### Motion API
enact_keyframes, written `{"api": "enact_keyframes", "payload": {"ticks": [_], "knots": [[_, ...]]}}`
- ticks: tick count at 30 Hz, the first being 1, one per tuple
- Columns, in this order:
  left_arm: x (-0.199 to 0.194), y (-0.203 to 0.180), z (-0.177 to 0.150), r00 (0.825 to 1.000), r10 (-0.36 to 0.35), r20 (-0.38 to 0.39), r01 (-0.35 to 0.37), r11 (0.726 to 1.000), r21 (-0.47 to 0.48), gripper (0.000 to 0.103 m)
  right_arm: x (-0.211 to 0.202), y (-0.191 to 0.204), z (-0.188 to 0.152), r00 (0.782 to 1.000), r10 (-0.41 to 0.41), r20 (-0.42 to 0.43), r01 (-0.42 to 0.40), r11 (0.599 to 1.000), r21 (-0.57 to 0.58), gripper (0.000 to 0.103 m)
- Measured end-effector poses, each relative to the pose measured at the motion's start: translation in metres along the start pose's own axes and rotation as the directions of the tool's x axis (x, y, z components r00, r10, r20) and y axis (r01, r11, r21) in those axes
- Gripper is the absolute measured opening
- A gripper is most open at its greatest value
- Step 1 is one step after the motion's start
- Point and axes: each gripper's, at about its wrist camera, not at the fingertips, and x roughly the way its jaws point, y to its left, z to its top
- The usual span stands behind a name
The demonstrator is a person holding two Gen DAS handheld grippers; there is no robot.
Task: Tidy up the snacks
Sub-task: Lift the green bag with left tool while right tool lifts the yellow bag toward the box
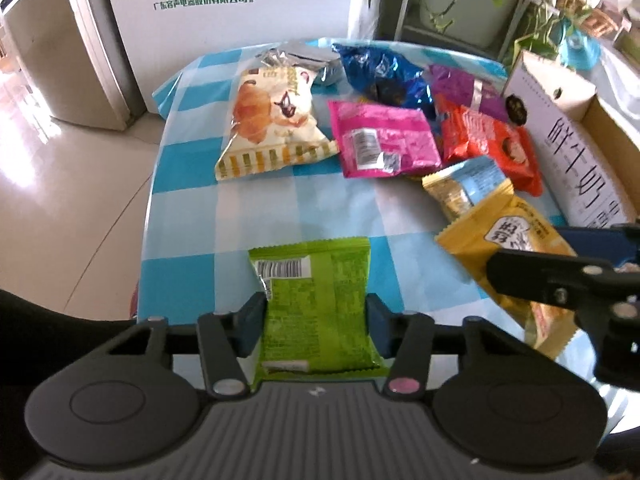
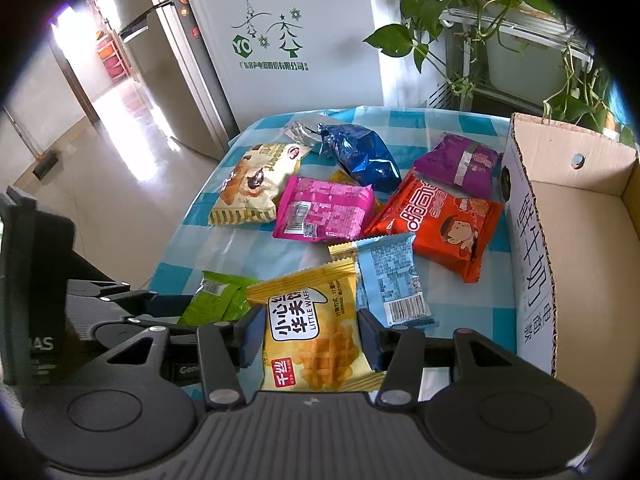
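My left gripper (image 1: 316,316) is shut on a green snack packet (image 1: 316,300) at the near edge of the blue-checked table (image 1: 192,220). My right gripper (image 2: 310,332) is shut on a yellow waffle packet (image 2: 316,332); both also show in the left wrist view, the right gripper (image 1: 560,280) over the yellow packet (image 1: 516,240). The green packet (image 2: 218,300) and left gripper (image 2: 120,312) show left in the right wrist view. Loose snacks lie beyond: croissant bag (image 2: 252,188), pink packet (image 2: 324,208), blue bag (image 2: 360,152), purple packet (image 2: 460,164), orange packet (image 2: 444,220), light-blue packet (image 2: 392,280).
An open cardboard box (image 2: 536,240) stands at the table's right side, its inside pale. A white fridge (image 2: 288,40) and grey cabinet stand behind the table, potted plants (image 2: 460,8) on a rack at the back right. Tiled floor lies left of the table.
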Motion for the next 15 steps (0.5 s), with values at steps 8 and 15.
{"api": "enact_keyframes", "payload": {"ticks": [8,15], "knots": [[-0.014,0.013,0.002,0.999,-0.032,0.036,0.034,0.998,-0.053,0.05,-0.004,0.001,0.002,1.0,0.007,0.017,-0.007,1.0,0.007,0.056],[-0.032,0.016,0.01,0.994,-0.051,0.093,0.058,0.996,-0.072,0.05,-0.014,-0.001,0.006,0.998,0.017,0.055,-0.019,1.0,0.02,0.056]]}}
